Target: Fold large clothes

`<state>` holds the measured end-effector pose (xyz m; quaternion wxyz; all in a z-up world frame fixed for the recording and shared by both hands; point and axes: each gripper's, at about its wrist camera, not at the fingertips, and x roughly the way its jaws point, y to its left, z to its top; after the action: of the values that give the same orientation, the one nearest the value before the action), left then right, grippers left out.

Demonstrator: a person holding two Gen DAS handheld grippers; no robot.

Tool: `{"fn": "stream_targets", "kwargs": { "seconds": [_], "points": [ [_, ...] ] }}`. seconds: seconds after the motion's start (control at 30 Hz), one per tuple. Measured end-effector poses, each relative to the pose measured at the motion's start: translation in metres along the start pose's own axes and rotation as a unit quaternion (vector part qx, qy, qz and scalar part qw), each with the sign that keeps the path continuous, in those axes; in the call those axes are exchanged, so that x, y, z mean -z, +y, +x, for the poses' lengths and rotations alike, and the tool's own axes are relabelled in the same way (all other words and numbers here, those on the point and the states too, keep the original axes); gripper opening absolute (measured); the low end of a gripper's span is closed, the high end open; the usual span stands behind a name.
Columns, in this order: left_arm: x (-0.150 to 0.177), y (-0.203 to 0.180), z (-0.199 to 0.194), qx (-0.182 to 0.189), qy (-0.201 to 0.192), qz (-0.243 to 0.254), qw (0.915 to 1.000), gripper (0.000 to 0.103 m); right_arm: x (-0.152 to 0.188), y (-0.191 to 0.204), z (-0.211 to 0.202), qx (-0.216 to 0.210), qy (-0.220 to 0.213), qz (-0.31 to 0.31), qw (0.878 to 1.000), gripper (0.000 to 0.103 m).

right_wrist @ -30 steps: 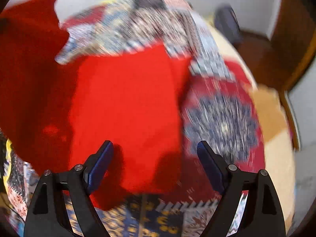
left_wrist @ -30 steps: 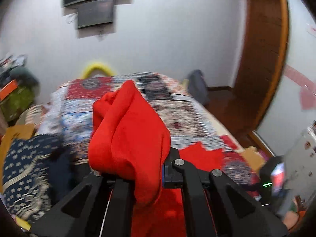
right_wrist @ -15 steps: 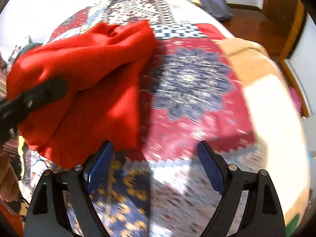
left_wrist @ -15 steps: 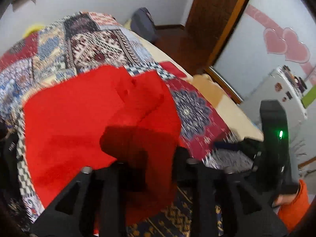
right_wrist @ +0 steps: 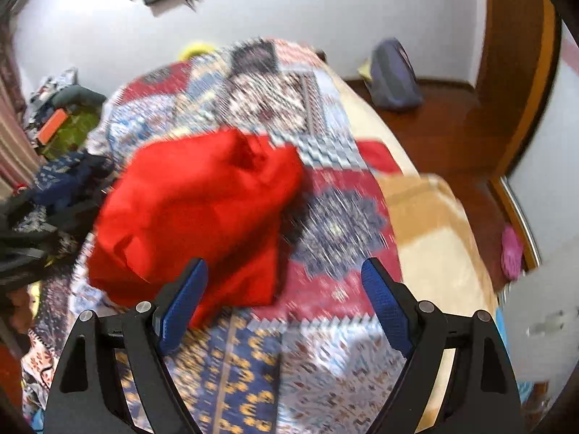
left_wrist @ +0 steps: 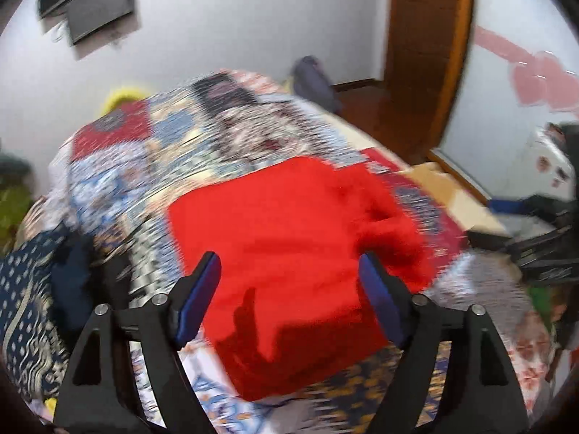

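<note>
A red garment [left_wrist: 289,238] lies folded on the patchwork bedspread [left_wrist: 152,152], with a loose fold bunched along its right side. My left gripper [left_wrist: 289,271] hangs just above its near part, jaws opening wide, blue pads clear of the cloth. In the right wrist view the same red garment [right_wrist: 195,213] sits left of centre on the bedspread [right_wrist: 325,343]. My right gripper [right_wrist: 284,278] is open above the bed, to the right of the garment, with nothing between its fingers. The right gripper's dark body shows at the right edge of the left wrist view.
A dark blue patterned cloth [left_wrist: 32,289] lies piled at the bed's left side. A beige blanket [right_wrist: 434,224] covers the bed's right edge. A grey bag [right_wrist: 392,76] sits on the wooden floor by the wall, near a wooden door frame [left_wrist: 430,54]. A screen [left_wrist: 97,3] hangs on the wall.
My left gripper, shut on a raised bunch of red cloth, lowered it onto the bed and let go; its jaws now stand wide. My right gripper rose away from the garment, still open.
</note>
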<state>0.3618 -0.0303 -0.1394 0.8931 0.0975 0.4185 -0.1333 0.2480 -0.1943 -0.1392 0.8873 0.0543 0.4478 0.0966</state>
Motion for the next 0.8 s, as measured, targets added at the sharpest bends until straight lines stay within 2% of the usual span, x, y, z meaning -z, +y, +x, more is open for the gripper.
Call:
{"fn": "stream_targets", "kwargs": {
  "seconds": [0.17, 0.27, 0.43, 0.57, 0.67, 0.8],
  "points": [
    [0.029, 0.029, 0.033, -0.035, 0.058, -0.016, 0.9976, 0.078, -0.018, 0.039, -0.004, -0.028, -0.025, -0.032, 0.999, 0.085],
    [0.05, 0.037, 0.051, -0.006, 0.091, -0.036, 0.9952, 0.079, -0.026, 0.063, 0.012, -0.048, -0.023, -0.054, 0.997, 0.086],
    [0.074, 0.039, 0.058, 0.029, 0.099, -0.06, 0.9928, 0.086, -0.019, 0.084, 0.048, -0.059, 0.01, -0.079, 0.995, 0.086],
    [0.087, 0.033, 0.057, 0.031, 0.097, -0.058, 0.9931, 0.086, -0.003, 0.072, 0.081, -0.014, 0.06, -0.078, 0.995, 0.086],
    [0.091, 0.03, 0.054, 0.029, 0.092, -0.059, 0.9936, 0.088, 0.009, 0.047, 0.09, 0.013, 0.074, -0.052, 0.996, 0.086],
    [0.096, 0.033, 0.054, 0.042, 0.098, -0.079, 0.9912, 0.09, 0.025, 0.001, 0.088, 0.008, 0.08, 0.023, 0.996, 0.086]
  ]
}}
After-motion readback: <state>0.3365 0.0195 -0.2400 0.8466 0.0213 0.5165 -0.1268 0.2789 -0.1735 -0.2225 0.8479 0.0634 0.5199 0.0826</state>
